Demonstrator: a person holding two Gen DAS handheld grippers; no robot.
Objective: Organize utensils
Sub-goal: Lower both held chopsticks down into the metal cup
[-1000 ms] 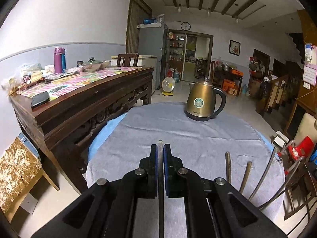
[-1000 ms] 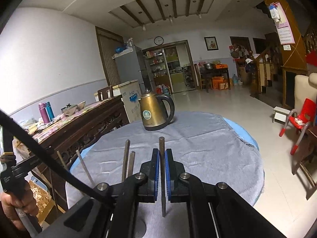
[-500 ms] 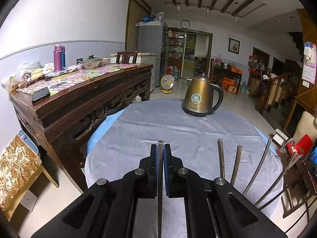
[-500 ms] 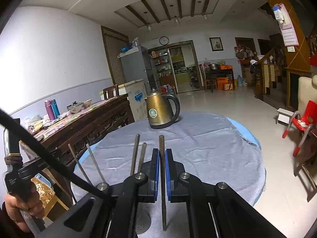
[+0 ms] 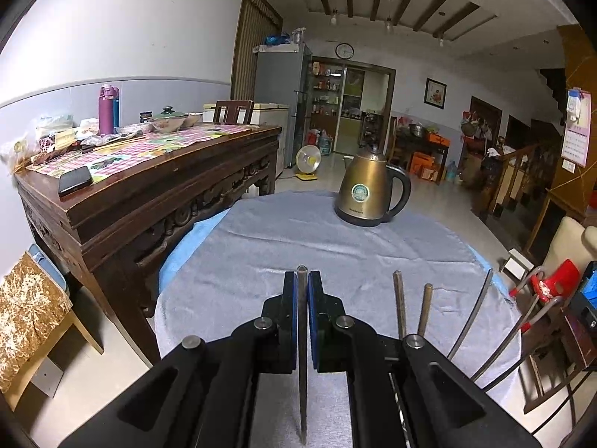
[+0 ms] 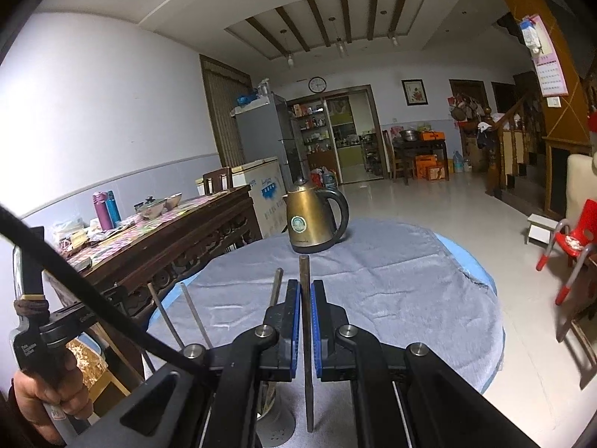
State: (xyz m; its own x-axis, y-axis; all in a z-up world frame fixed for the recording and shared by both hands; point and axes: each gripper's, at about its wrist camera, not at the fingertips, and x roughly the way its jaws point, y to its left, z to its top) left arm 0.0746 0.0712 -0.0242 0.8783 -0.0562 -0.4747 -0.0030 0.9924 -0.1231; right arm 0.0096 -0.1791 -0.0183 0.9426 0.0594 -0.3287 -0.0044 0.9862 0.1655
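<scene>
Left claw [image 5: 303,291] and right claw [image 6: 305,300] each clamped on a thin dark metal utensil handle [image 5: 302,354], upright, likely for sorting over grey-clothed round worktop [image 5: 283,246].

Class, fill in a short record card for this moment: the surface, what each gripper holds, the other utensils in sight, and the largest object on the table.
surface: round table under a grey cloth
left gripper: shut on a thin chopstick
right gripper: shut on a dark chopstick
other utensils: more sticks standing beside the right gripper, base hidden
largest object: bronze kettle, upright at the far side of the cloth
</scene>
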